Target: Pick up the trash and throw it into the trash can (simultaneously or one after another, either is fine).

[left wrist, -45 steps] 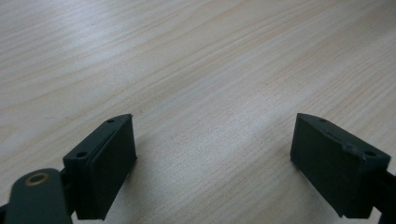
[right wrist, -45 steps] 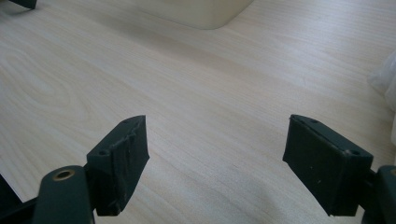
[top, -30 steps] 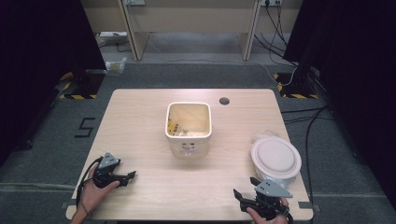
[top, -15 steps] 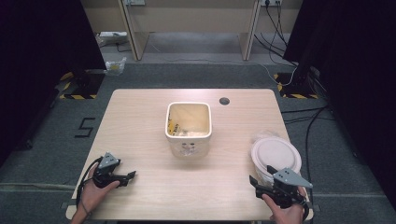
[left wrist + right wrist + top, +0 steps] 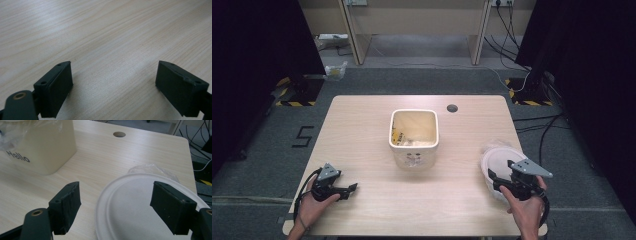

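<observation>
White paper plate [image 5: 499, 165] lies flat at lower right of the high view, near the bench [image 5: 362, 130] edge, crinkled clear plastic [image 5: 150, 168] under its far rim. Right gripper [image 5: 501, 179] hangs over the plate's near side, released, jaws wide apart, nothing held. Judged step: approach for a grasp. Next move calls for lowering and closing on the rim. Cream bin [image 5: 413, 136] stands mid-bench. Left gripper [image 5: 348, 189] rests lower left, released, over bare wood.

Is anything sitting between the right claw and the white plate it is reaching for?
Nothing visible does. The right claw hangs open right over the near rim of the white plate, its jaws either side of it. The cream bin stands well off to the side.
</observation>
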